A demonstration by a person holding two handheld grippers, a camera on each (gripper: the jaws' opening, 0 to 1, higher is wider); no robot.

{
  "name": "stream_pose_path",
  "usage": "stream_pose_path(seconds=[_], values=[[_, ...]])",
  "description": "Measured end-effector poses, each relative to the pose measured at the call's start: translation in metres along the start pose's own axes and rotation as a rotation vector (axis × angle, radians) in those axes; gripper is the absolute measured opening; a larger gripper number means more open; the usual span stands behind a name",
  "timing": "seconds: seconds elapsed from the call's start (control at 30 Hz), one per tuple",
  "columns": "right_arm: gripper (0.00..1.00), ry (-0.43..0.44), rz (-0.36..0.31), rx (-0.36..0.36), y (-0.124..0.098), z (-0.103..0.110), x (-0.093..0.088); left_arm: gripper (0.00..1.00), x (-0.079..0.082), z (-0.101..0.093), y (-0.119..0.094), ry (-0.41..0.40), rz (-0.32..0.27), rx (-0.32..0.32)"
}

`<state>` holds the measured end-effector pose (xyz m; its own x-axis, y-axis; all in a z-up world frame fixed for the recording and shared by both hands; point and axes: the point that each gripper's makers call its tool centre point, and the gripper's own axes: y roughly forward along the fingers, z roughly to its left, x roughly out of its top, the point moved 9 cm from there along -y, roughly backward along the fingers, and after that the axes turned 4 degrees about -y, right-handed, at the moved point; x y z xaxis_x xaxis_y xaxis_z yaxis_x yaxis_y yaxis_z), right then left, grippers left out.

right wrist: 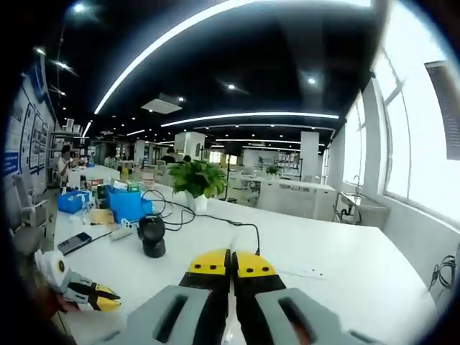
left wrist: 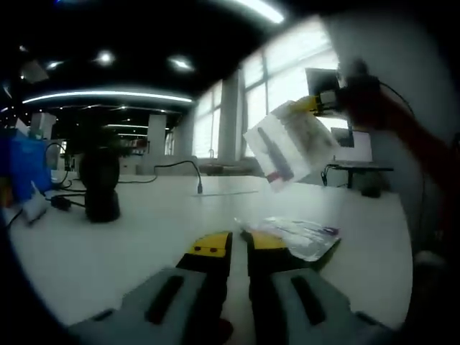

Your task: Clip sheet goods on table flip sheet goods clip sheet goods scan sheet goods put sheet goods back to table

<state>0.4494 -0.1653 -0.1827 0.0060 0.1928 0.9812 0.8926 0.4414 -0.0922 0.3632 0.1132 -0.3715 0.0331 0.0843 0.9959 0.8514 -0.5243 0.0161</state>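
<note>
In the left gripper view, the left gripper [left wrist: 239, 244] sat low over the white surface [left wrist: 144, 230], its yellow-tipped fingers [left wrist: 210, 246] pressed nearly together and grasping nothing. Just beyond them lay a clear packet of sheet goods [left wrist: 298, 236] on the surface, its printing too blurred to read. Farther left stood a black scanner [left wrist: 99, 185] on a round base, with a blue box [left wrist: 25, 165] cut off at the edge behind it. Above the lying packet, the right gripper [left wrist: 320, 103] came in from the right and pinched the top corner of a second sheet goods packet [left wrist: 291, 144], hanging in the air well clear of the surface; its label carried a red strip but no legible words, and the hand behind the gripper was dark and hard to make out. In the right gripper view, the closed yellow tips hid the held packet; the left gripper [right wrist: 92, 295] showed at lower left, the scanner [right wrist: 152, 236] stood beyond, then a potted plant [right wrist: 197, 180].
</note>
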Motion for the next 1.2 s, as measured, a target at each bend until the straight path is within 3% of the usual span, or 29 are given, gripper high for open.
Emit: stream_pose_path(seconds=[0.33, 0.87, 1.2], values=[[0.00, -0.011, -0.046, -0.041, 0.030, 0.020, 0.008, 0.02, 0.000, 0.000, 0.001, 0.009, -0.001, -0.005], [0.00, -0.037, -0.047, -0.049, 0.092, 0.065, -0.002, 0.03, -0.001, -0.001, 0.002, 0.020, 0.003, -0.017], [0.00, -0.065, -0.106, -0.059, 0.108, 0.080, -0.002, 0.03, -0.002, 0.000, 0.003, 0.026, 0.010, -0.016]])
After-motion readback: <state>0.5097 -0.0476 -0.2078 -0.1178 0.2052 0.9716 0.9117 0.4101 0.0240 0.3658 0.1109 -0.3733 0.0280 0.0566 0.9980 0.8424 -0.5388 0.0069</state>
